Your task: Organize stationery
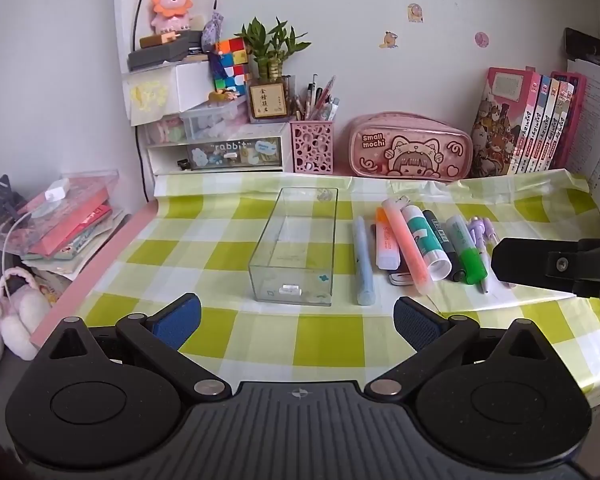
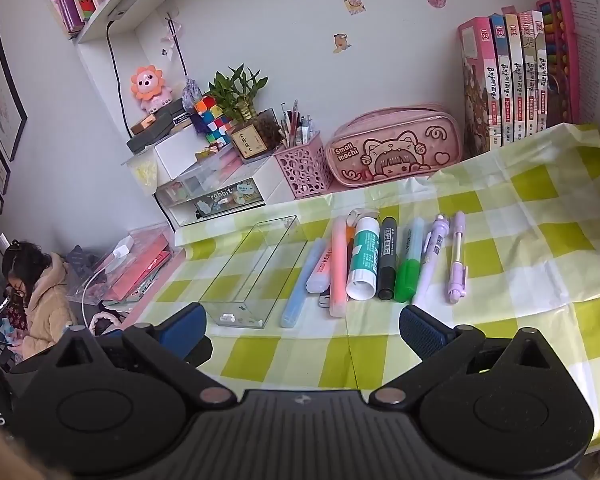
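Hovering w/ fingers apart: left gripper (image 1: 297,322), right gripper (image 2: 303,330); pens (image 2: 364,258) beside clear box (image 2: 256,268).

The pink pencil case (image 1: 410,148) reads "Small mochi"; the drawer box (image 1: 234,154) reads "rabbit".

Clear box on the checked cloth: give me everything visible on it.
The clear box is a long, open-topped rectangular tray, transparent like acrylic, with thin walls. It looks empty; small stickers or labels show near its front end. It rests flat on the green-and-white checked cloth, long axis running away from the cameras. The blue pen lies just to its right, apart from it. Neither gripper touches it.
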### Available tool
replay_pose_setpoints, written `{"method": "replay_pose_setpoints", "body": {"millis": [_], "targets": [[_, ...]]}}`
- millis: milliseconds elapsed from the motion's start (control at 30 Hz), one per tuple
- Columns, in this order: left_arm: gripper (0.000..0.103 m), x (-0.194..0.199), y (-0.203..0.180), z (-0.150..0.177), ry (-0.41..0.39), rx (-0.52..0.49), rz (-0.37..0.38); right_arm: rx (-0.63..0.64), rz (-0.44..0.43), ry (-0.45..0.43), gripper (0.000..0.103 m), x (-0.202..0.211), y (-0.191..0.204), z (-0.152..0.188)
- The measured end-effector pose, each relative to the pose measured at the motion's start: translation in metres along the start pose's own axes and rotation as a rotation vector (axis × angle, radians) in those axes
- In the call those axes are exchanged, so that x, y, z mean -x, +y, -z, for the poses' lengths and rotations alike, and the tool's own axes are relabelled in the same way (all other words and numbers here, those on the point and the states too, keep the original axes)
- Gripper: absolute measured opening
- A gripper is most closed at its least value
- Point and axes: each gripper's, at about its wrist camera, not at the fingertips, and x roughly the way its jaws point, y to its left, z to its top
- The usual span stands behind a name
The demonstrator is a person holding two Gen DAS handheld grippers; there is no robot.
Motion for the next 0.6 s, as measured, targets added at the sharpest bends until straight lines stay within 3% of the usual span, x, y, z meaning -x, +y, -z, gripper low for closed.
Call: {"method": "replay_pose_setpoints", "body": {"millis": [600], "targets": [[0.098, 0.0007, 0.0024, -0.0004, 0.002, 0.009, -0.003, -0.034, -0.016, 0.01, 0.098, -0.0029, -0.0052, 0.0013]]}}
